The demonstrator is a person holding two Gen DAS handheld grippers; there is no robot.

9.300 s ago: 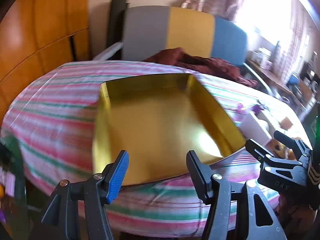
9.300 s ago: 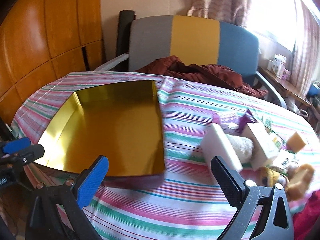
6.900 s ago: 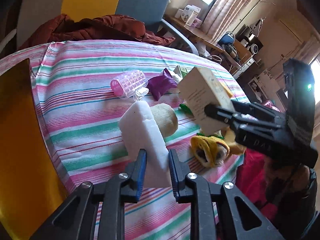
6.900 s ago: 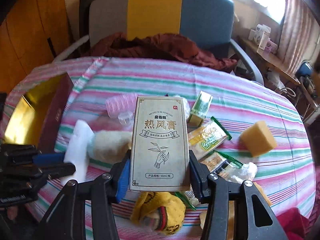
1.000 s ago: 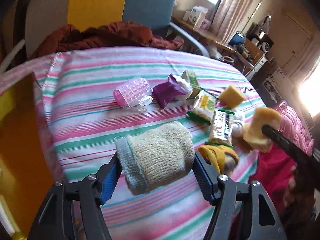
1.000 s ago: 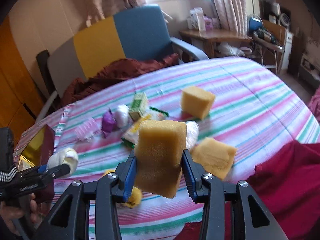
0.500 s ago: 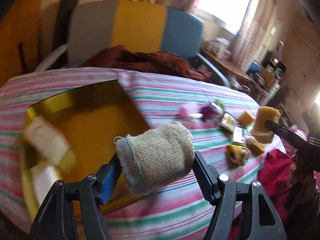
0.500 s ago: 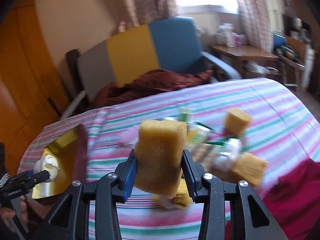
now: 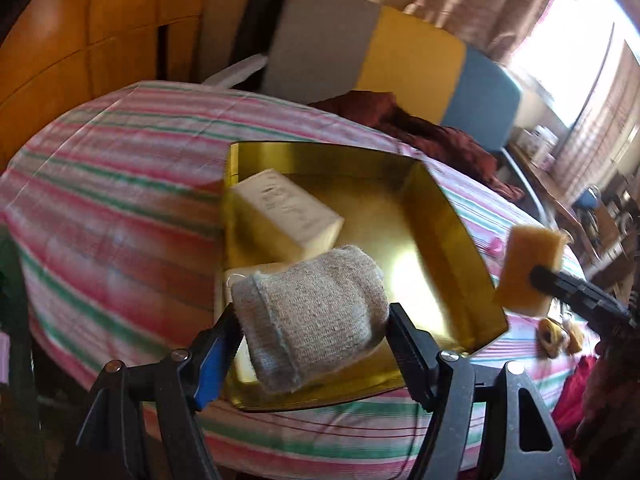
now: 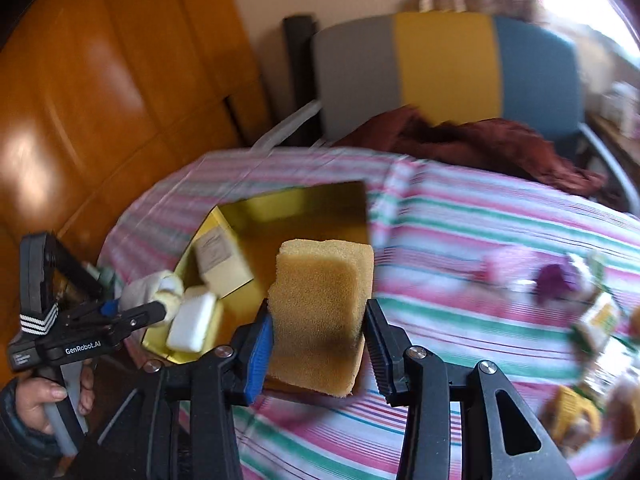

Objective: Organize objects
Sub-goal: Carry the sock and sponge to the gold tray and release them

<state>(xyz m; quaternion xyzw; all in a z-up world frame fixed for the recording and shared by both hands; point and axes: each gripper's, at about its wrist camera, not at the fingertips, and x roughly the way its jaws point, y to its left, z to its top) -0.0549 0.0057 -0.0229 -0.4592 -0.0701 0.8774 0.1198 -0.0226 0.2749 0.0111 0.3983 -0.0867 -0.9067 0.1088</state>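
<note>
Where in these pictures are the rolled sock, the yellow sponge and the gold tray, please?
rolled sock (image 9: 316, 316), left wrist view, middle of its knitted side.
yellow sponge (image 10: 322, 308), right wrist view, middle of its front face.
gold tray (image 9: 448, 220), left wrist view, its right inner wall.

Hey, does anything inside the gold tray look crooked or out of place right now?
Slightly. The carton lies skewed across the gold tray's corner rather than squared to its walls, with a white block beside it. Nothing looks spilled or damaged.

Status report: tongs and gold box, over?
Left tongs just opening, sock roll between them, above gold box. Right tongs shut on sponge. Box holds carton, white block; room left.
</note>
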